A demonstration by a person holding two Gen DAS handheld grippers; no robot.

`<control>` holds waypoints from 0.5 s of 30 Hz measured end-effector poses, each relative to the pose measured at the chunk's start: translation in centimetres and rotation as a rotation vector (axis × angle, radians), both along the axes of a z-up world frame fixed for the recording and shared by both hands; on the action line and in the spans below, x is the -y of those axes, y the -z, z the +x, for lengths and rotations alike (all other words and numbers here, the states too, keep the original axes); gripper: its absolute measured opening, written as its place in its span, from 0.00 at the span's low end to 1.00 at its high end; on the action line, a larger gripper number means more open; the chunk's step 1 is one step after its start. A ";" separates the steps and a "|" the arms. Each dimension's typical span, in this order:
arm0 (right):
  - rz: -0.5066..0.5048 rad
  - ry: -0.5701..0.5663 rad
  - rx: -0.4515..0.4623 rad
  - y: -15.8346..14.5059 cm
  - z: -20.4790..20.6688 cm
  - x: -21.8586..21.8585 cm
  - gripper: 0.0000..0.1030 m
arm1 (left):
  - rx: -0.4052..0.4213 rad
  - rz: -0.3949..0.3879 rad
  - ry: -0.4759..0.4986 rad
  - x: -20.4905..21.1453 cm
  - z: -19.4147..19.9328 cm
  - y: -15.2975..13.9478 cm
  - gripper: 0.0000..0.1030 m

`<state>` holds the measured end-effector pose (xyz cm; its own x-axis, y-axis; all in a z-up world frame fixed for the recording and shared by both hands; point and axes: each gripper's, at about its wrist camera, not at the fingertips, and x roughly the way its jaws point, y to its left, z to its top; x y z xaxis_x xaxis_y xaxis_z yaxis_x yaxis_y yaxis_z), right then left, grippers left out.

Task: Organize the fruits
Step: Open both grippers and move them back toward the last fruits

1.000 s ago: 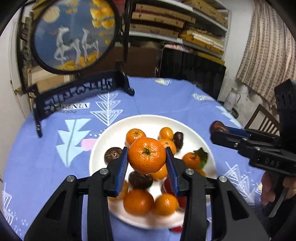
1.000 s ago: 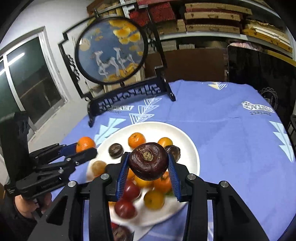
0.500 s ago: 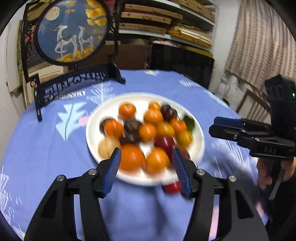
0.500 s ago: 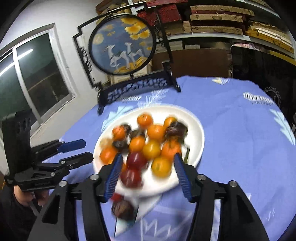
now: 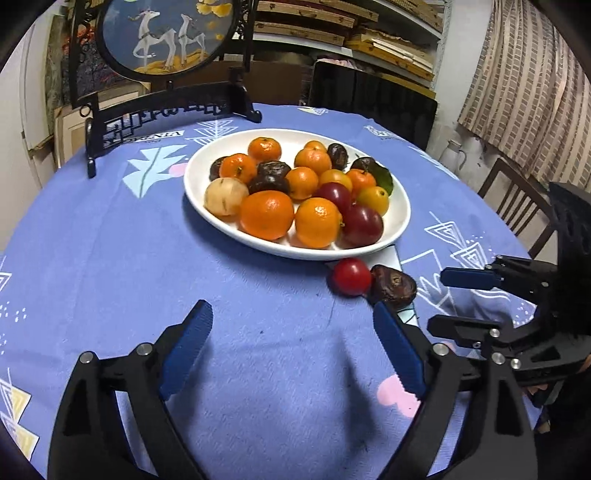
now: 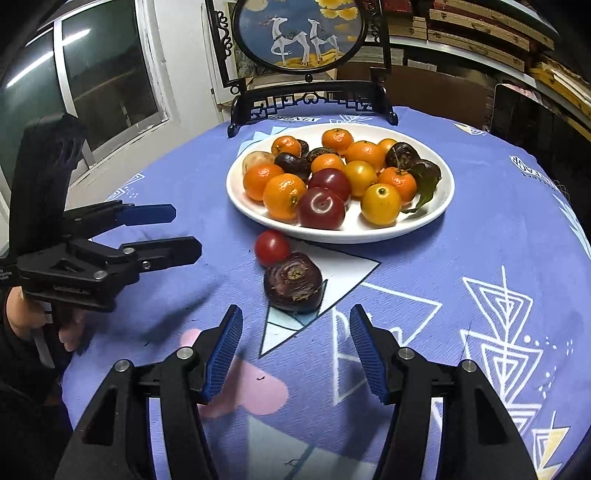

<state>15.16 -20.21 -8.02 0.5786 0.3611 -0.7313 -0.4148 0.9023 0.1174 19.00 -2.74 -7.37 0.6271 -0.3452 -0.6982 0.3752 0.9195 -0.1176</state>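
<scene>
The left tool [image 5: 291,349] hangs low over the blue cloth [image 5: 110,258] of the round surface, its blue pads spread wide with nothing between them. Beyond it, the white plate [image 5: 400,221] is heaped with oranges [image 5: 266,215], dark fruits and plums [image 5: 362,225]. Just off the plate's near rim, a small red tomato [image 5: 351,276] lies on the cloth, touching a wrinkled dark fruit [image 5: 393,286] on its right. Furthest right, the right tool [image 6: 295,343] is also wide and empty, with that dark fruit [image 6: 293,286] lying just ahead of its tips. A round painted screen [image 6: 301,31] stands behind the plate.
</scene>
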 end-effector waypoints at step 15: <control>-0.103 0.010 -0.002 0.6 3.0 -3.2 0.59 | -0.018 -0.032 -0.037 -1.0 0.5 0.0 0.84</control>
